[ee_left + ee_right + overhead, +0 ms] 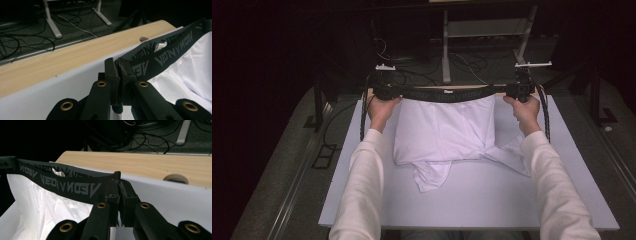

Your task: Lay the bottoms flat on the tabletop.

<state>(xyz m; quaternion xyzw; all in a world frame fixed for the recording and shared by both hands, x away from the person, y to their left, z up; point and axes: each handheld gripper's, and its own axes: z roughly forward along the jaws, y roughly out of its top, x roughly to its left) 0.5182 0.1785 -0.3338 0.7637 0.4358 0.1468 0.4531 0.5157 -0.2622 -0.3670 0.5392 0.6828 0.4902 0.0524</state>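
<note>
The left gripper has its jaws pinched tight on the left end of a black elastic waistband, and its own camera shows the lettered band clamped flat between the two pads. From that band hangs a pair of white shorts, thin mesh-like fabric, stretched wide between the two hands over the far part of the white table, with the legs trailing down and resting crumpled on the top. The garment looks light and entirely limp: it will sag, fold and swing wherever it is not supported, and the smooth fabric could slide out of a loose pinch. The waistband is the best place to take hold, being thicker, doubled and slightly grippy, and holding it at both ends keeps the cloth spread and flat. At the right end, the right gripper is likewise closed hard on the band, pads squeezed together with the elastic between them. Nothing here seems fragile; the main risk I judge is uneven tension twisting the band.
</note>
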